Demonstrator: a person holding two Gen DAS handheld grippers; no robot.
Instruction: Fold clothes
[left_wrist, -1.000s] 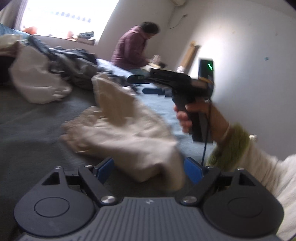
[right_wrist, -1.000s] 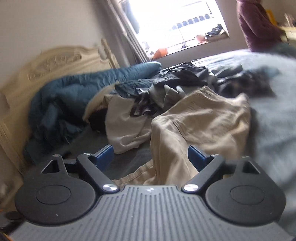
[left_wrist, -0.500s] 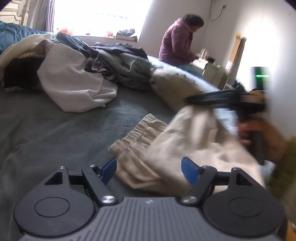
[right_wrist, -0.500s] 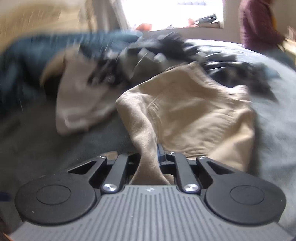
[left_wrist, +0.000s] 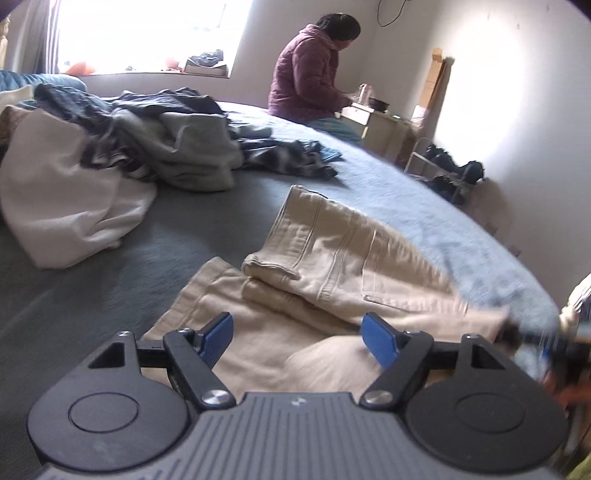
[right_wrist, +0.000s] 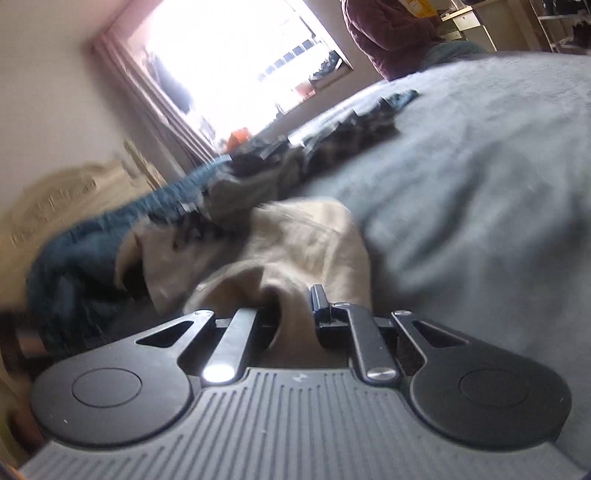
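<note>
Beige trousers (left_wrist: 332, 258) lie partly folded on the grey-blue bed (left_wrist: 110, 258), one leg doubled over the other. My left gripper (left_wrist: 299, 339) hovers open just above their near end, and no cloth sits between its blue pads (left_wrist: 218, 336). In the right wrist view my right gripper (right_wrist: 295, 310) is shut on a bunched fold of the trousers (right_wrist: 295, 236), low over the bed (right_wrist: 480, 184). That view is blurred. The right gripper also shows as a dark smear (left_wrist: 535, 332) at the right edge of the left wrist view.
A pile of dark and grey clothes (left_wrist: 177, 140) and a white garment (left_wrist: 62, 206) lie at the bed's far left. A person in a maroon jacket (left_wrist: 310, 74) sits at the far edge. A shoe rack (left_wrist: 447, 173) stands by the right wall. A blue duvet (right_wrist: 92, 251) and a headboard (right_wrist: 55, 199) lie to the left.
The right gripper closed on the trousers' fabric and swung down low over the bed. The trousers went from a lifted heap to lying flatter. The left gripper moved across to above them.
</note>
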